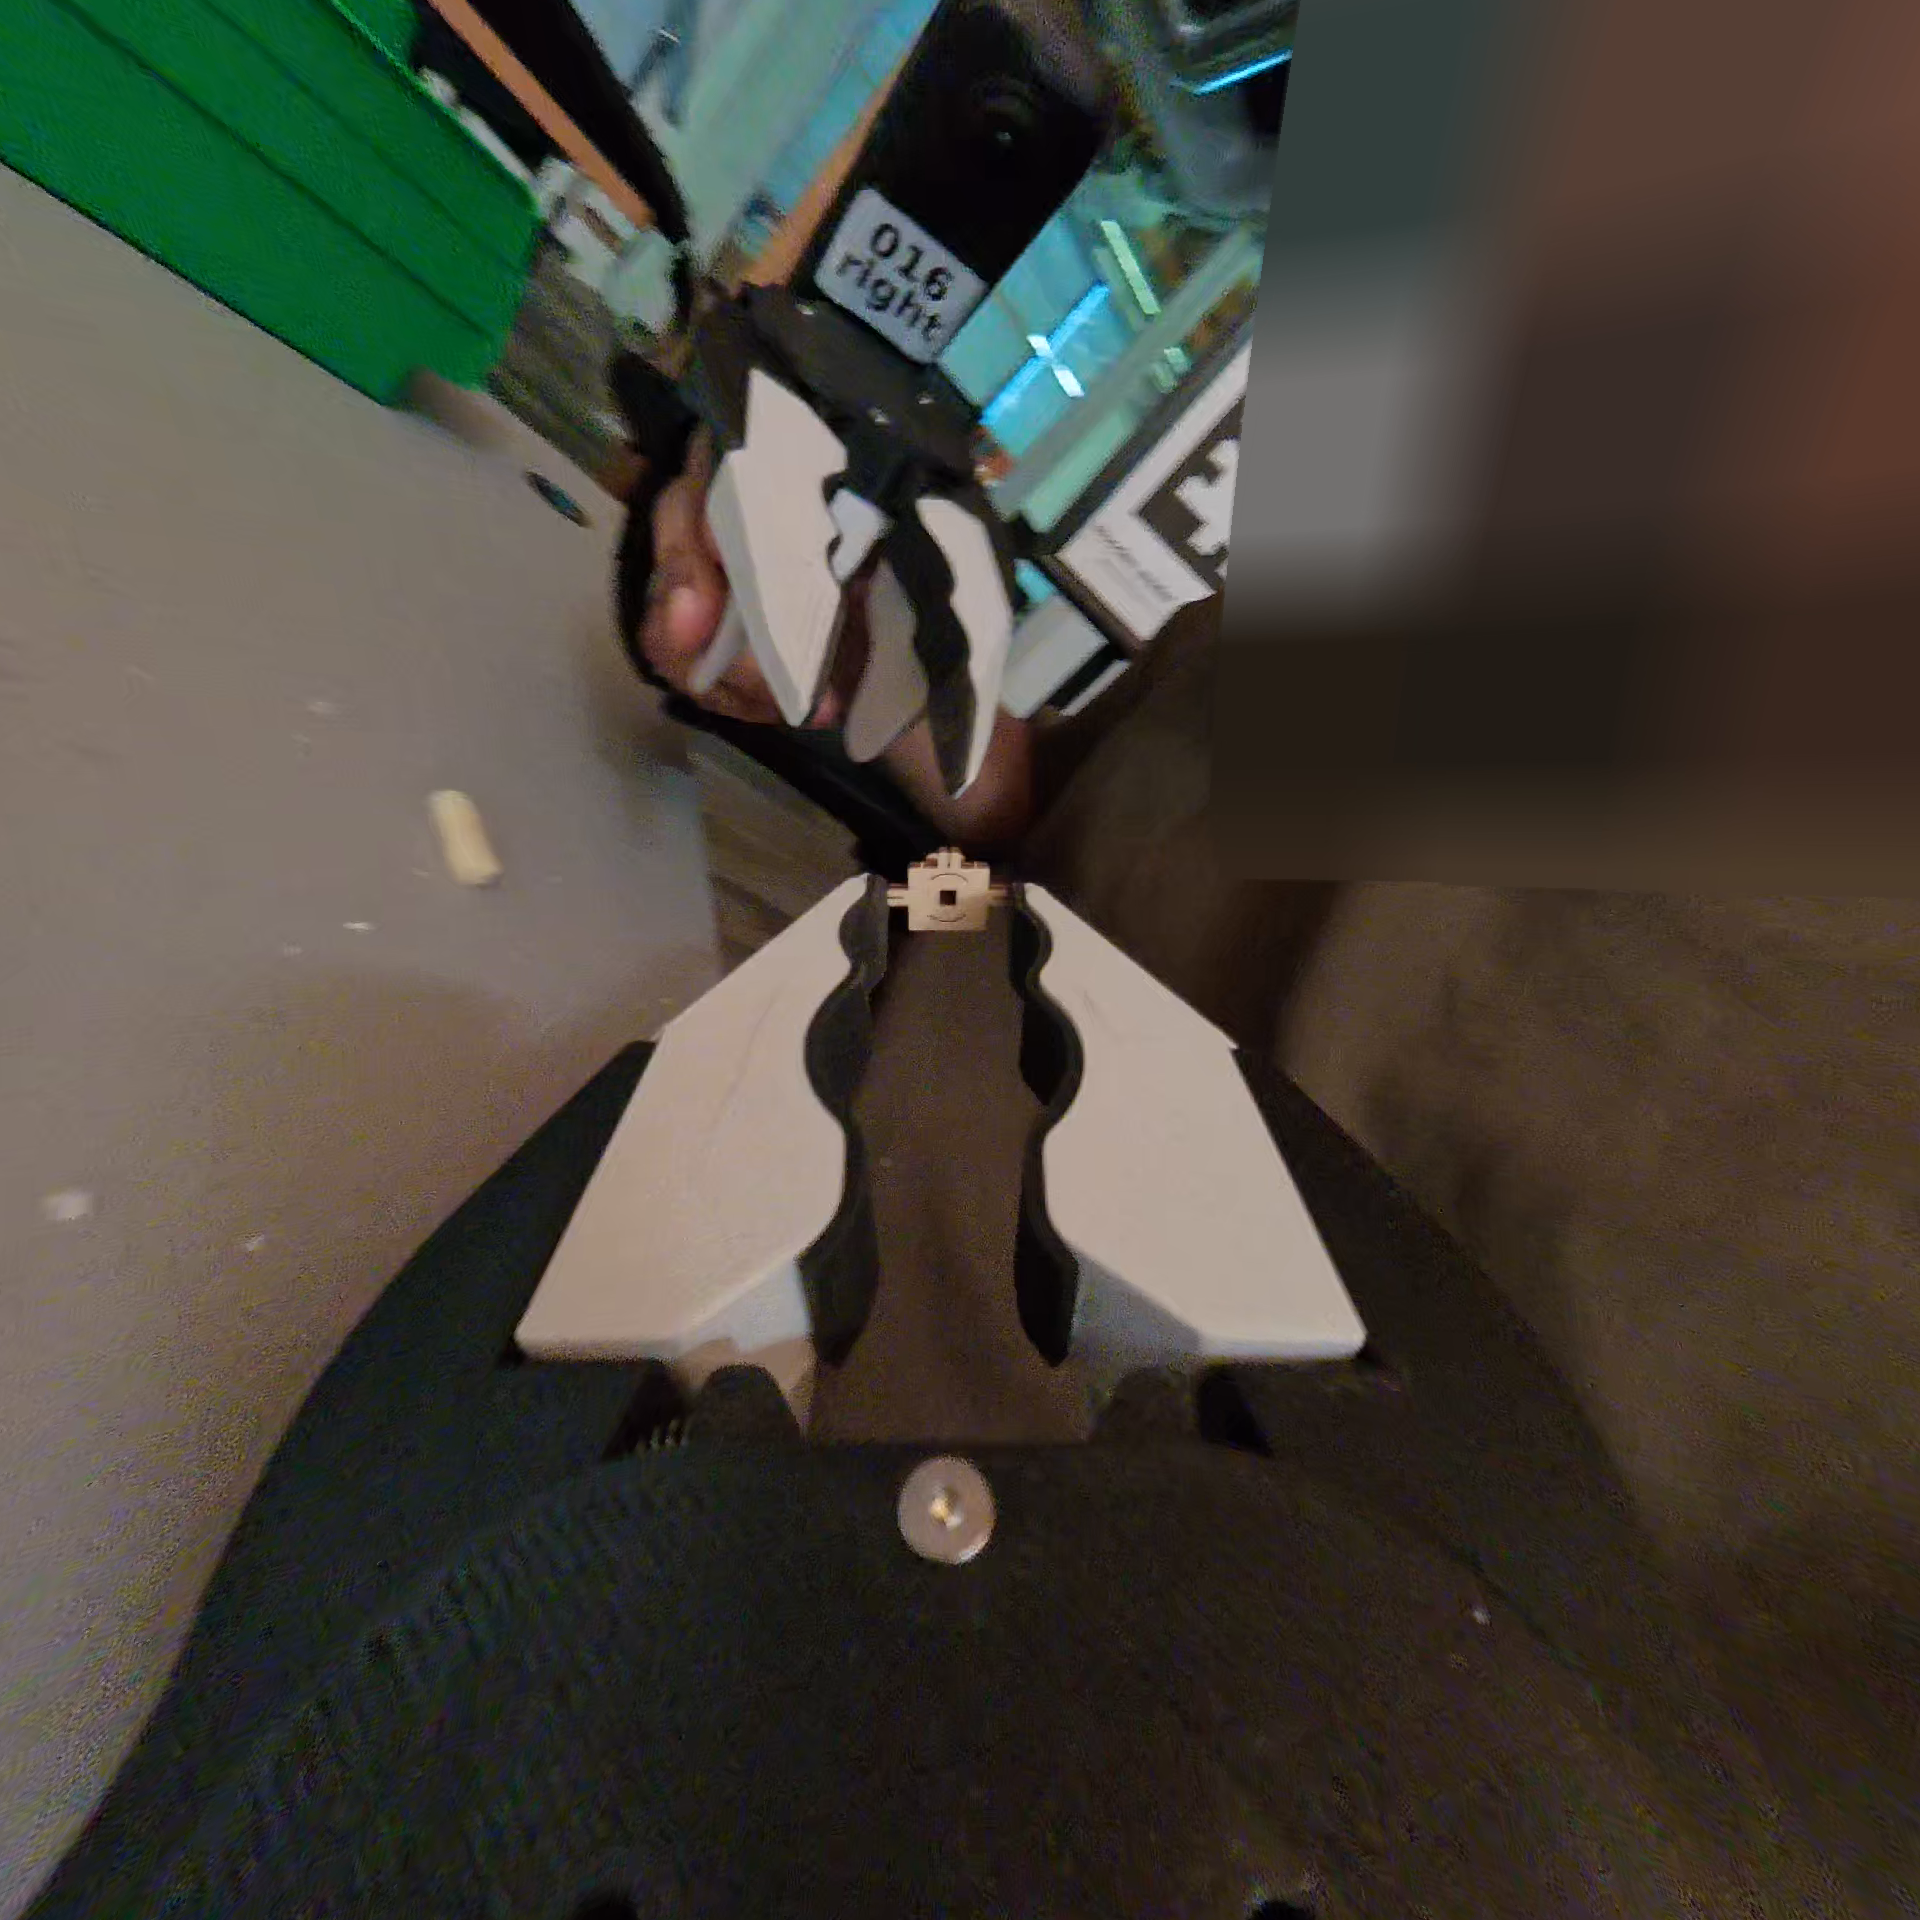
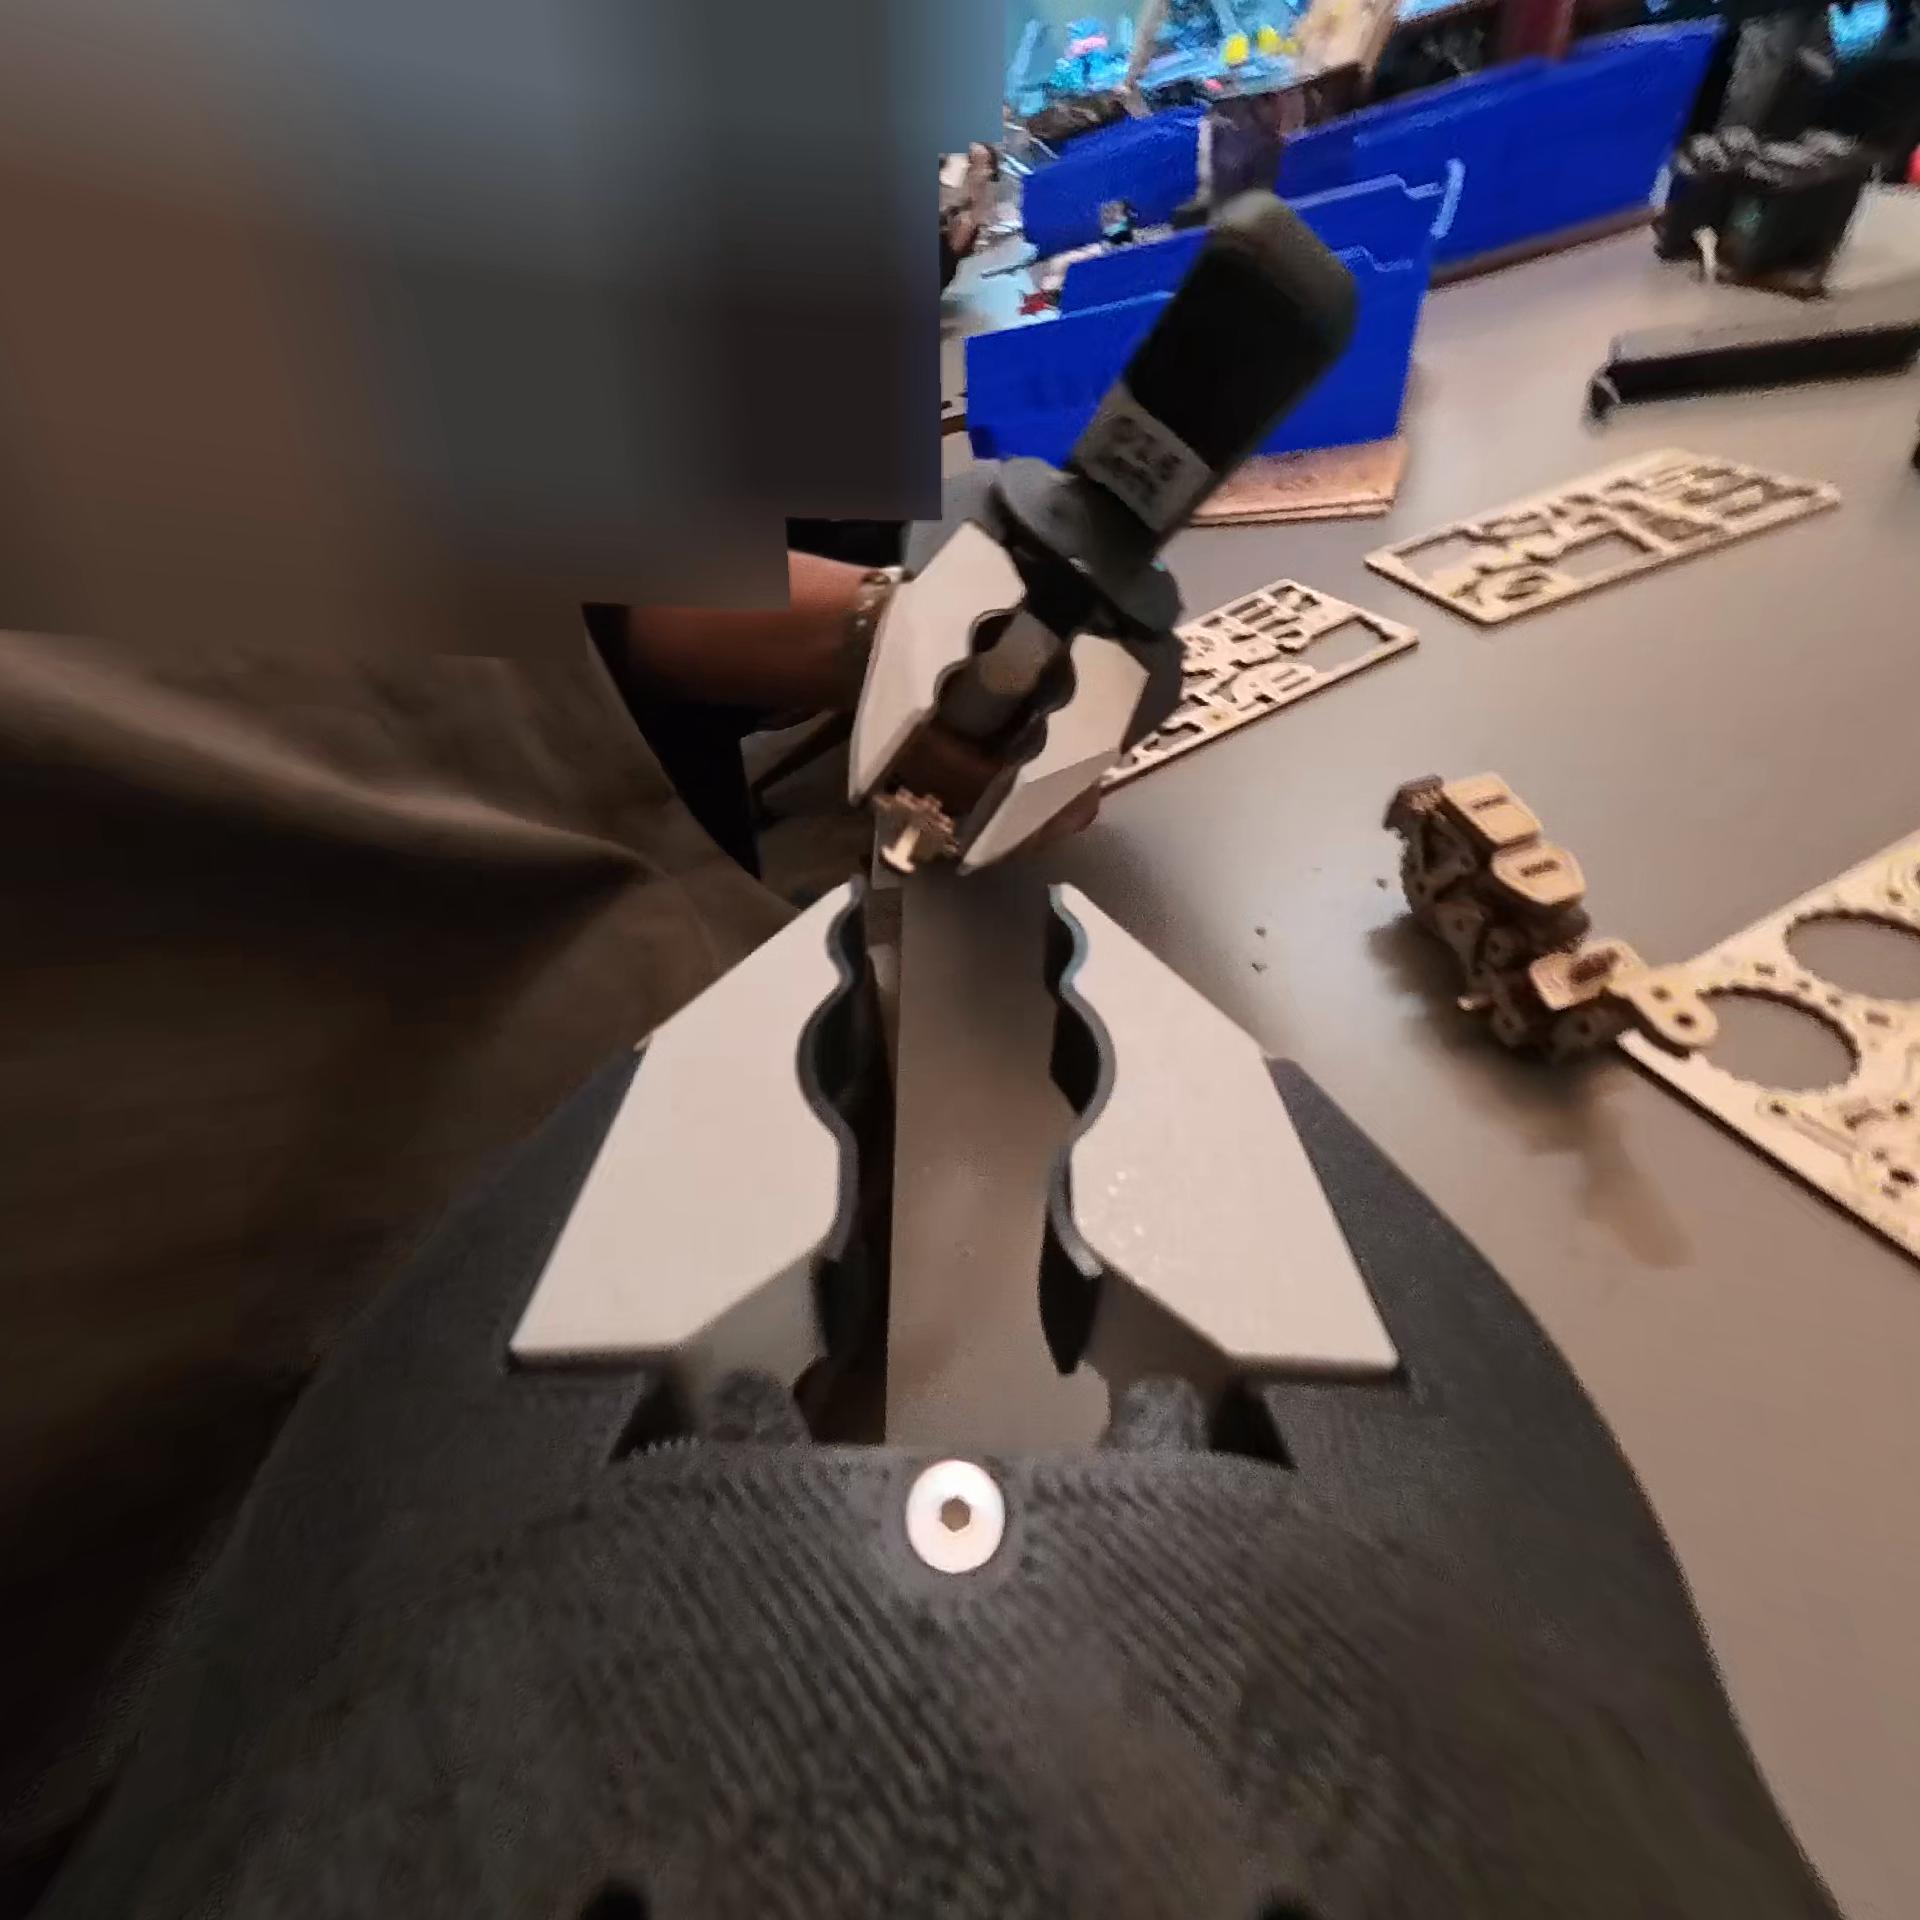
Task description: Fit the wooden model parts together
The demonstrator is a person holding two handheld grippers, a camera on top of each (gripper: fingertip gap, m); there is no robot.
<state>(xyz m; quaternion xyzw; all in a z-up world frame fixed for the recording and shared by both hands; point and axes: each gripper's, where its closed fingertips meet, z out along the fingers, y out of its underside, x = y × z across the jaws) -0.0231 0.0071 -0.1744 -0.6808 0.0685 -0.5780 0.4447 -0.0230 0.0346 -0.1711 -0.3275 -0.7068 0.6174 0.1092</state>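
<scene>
My left gripper is shut on a small pale wooden part, a square piece with a hole and side tabs, held between its fingertips. The right wrist view shows the same gripper from the front, with the toothed part at its tips, held in the air just off the table's near edge. My right gripper is open with nothing between its jaws. Its tips point at the held part from close by. The left wrist view shows it just beyond the part.
A partly built wooden model lies on the dark table to the right. Several laser-cut wooden sheets lie beyond and beside it. Blue bins stand at the back. A green bin and a pale scrap show on the left. Both grippers' tips are close together, under 4 cm apart. The right tips stand about 11 centimetres off the pale scrap.
</scene>
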